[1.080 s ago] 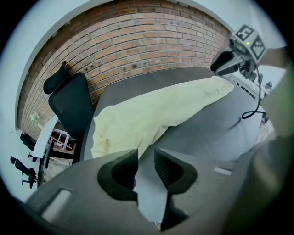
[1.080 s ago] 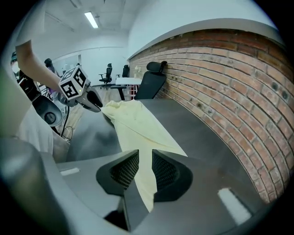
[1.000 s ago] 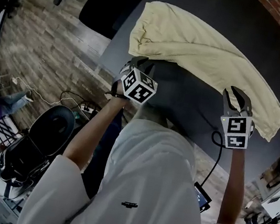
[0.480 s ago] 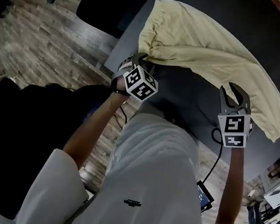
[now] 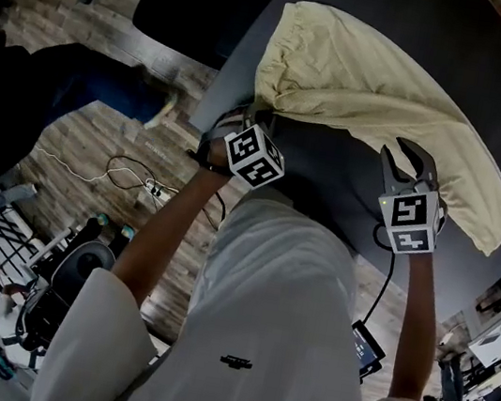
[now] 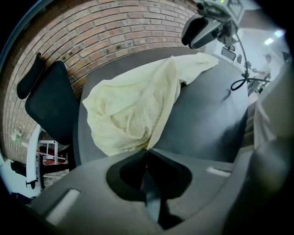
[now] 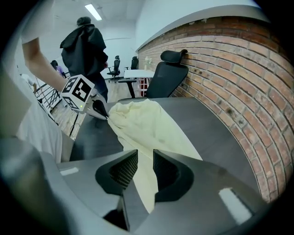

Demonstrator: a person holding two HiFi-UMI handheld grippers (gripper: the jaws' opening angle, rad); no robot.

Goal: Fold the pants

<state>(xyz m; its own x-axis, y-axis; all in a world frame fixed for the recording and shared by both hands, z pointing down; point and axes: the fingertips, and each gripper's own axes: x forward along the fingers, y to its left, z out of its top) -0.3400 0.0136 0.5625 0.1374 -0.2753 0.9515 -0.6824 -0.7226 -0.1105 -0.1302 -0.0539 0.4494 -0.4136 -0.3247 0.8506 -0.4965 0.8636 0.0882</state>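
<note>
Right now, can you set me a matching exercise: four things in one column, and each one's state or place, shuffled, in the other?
Things:
1. left gripper
2. right gripper
3. pants
4. chair

States and places:
A. stands by the brick wall
B. jaws apart, pants between them
C. lies on the dark table
D. shut on the pants' edge

Pairs: 1-D, 2-B, 3-C, 4-A.
</note>
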